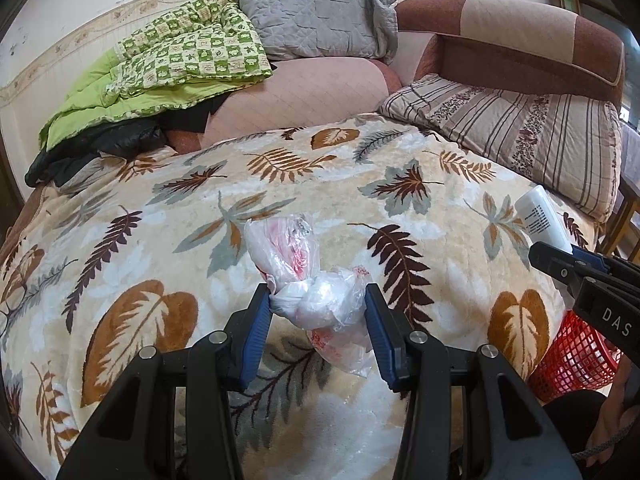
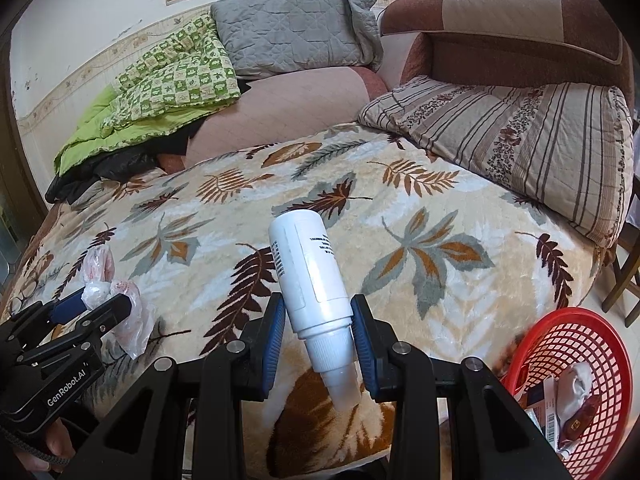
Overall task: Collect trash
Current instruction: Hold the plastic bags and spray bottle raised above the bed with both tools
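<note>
Left gripper (image 1: pixel 317 322) clamps the crumpled plastic bag (image 1: pixel 320 300) just above the leaf blanket (image 1: pixel 224 184). Right gripper (image 2: pixel 318 340) pinches the white bottle (image 2: pixel 308 276), cap toward cam, above the blanket w/ red basket (image 2: pixel 576 344) just off its edge.

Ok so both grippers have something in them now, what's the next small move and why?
Probably swing the right gripper rightward and lower the white bottle over the red basket. The bottle is already clamped and lifted above the leaf blanket, and the basket, which already holds trash, sits just off the bed's edge on that side. The left gripper can follow with its plastic bag.
</note>
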`<action>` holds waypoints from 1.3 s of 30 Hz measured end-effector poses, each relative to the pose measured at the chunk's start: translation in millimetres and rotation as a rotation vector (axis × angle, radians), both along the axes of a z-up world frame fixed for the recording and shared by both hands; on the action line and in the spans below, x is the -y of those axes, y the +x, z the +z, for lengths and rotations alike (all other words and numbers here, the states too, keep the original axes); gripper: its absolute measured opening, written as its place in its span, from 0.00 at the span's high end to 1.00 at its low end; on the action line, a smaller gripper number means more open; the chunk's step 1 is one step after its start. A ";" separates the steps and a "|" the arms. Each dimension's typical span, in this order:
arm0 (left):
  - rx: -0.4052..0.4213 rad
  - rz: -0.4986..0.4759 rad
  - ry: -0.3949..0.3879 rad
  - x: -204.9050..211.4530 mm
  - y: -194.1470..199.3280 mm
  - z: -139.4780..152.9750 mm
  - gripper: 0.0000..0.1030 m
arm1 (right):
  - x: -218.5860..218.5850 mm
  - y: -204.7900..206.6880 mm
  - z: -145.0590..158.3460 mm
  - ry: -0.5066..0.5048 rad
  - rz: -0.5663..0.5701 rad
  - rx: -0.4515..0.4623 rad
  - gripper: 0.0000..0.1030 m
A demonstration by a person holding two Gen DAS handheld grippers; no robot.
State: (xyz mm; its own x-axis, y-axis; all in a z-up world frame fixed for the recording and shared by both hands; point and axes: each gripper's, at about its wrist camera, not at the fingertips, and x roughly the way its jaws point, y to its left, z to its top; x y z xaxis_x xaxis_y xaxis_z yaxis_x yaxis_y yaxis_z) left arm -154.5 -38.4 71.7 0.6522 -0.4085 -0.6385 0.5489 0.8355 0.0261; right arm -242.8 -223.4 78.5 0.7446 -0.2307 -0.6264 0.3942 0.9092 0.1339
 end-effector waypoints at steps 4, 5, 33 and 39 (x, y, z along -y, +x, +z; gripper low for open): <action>0.000 0.001 0.001 0.5 -0.5 -0.2 0.56 | -0.2 0.1 0.0 -0.005 0.002 0.000 0.65; -0.001 0.003 -0.001 0.7 -0.9 0.5 0.56 | -0.2 -0.4 0.0 -0.006 0.002 0.001 0.65; 0.000 -0.006 0.002 7.4 -3.4 0.6 0.56 | 0.5 -3.6 5.5 0.011 -0.010 0.016 0.65; 0.004 -0.038 -0.007 9.8 -7.7 2.9 0.56 | 1.3 -13.9 10.5 0.051 -0.016 0.025 0.65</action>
